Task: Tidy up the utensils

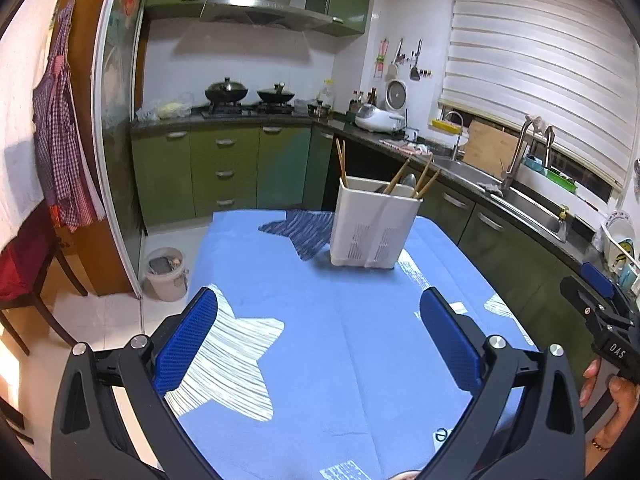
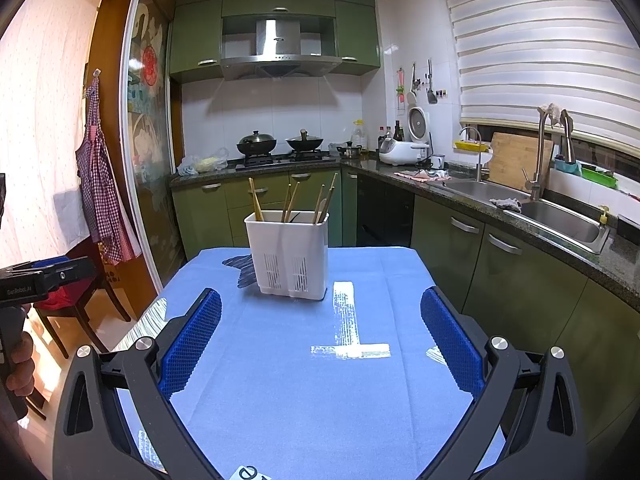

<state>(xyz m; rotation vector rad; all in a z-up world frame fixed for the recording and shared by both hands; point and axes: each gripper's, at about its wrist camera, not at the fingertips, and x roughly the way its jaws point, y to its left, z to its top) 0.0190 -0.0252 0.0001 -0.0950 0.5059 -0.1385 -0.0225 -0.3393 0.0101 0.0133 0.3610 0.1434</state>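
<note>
While both tools hang back over the near edge of the blue tablecloth [image 2: 304, 380], the white utensil caddy [image 2: 289, 254] stands upright at centre frame in the right wrist view, chopsticks [image 2: 291, 202] leaning out of it, so the sorting looks finished. The left gripper [image 1: 318, 338] and right gripper [image 2: 320, 340] each hold their blue pads wide apart, clamping nothing. Nothing lies between them and the caddy; a sink [image 2: 556, 220] sits at mid right

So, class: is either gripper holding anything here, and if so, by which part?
Nothing is held. The left gripper and right gripper both hang open over the blue tablecloth; the chopsticks stand in the white holder.
</note>
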